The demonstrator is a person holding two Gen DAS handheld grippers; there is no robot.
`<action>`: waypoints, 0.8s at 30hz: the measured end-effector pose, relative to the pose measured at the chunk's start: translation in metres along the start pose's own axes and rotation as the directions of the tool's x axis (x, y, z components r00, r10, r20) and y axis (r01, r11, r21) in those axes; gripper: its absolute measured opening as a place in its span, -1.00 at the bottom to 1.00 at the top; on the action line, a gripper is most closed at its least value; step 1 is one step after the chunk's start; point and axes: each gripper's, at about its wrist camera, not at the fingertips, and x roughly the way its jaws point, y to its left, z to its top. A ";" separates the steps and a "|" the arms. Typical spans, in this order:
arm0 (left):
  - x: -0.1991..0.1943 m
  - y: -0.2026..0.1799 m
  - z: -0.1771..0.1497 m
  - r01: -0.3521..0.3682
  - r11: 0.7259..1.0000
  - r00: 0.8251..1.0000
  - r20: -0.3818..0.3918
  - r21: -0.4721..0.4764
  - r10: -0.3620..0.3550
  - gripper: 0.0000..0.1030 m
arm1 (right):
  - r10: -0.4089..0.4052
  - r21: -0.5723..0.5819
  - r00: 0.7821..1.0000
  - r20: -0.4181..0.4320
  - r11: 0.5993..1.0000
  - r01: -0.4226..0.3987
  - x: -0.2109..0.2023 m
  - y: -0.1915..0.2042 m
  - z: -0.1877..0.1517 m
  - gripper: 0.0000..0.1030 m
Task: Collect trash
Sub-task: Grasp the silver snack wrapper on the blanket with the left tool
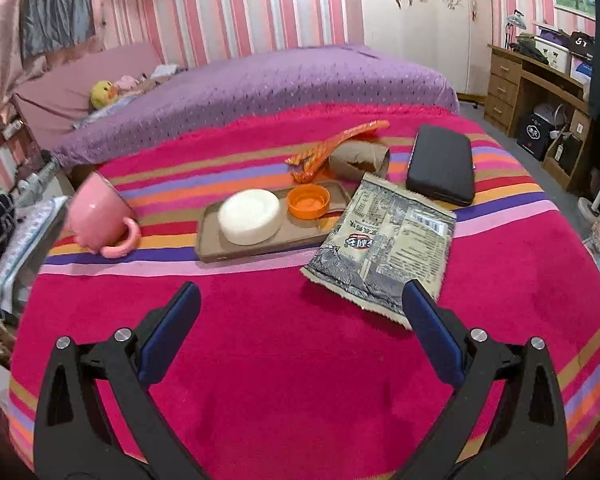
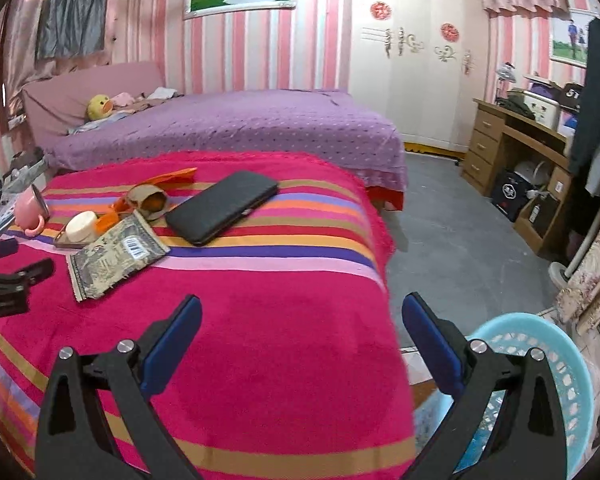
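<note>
Both grippers, left (image 1: 300, 316) and right (image 2: 300, 316), empty with jaws wide above the striped cloth (image 1: 280, 360); collection seemingly just starting, next closing on the snack wrapper (image 1: 384, 252) nearby, bound for the blue basket (image 2: 556, 380).

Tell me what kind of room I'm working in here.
Most likely a home bedroom: a bed with a purple cover, a white wardrobe, and a wooden desk along the wall.
</note>
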 end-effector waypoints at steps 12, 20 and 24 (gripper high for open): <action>0.063 -0.034 0.013 0.142 0.986 0.983 -0.130 0.092 -0.130 0.44 | -0.024 0.022 0.998 -0.065 0.999 0.025 0.030 -0.008 0.000 0.90; 0.051 -0.022 0.008 0.149 0.987 0.984 -0.106 0.064 -0.141 -0.89 | -0.025 0.001 0.998 -0.066 1.000 0.026 0.027 -0.003 0.001 0.90; 0.037 -0.011 0.005 0.157 0.987 0.985 -0.083 0.045 -0.153 -0.91 | -0.021 -0.006 0.998 -0.058 1.000 0.021 0.023 0.002 0.002 0.90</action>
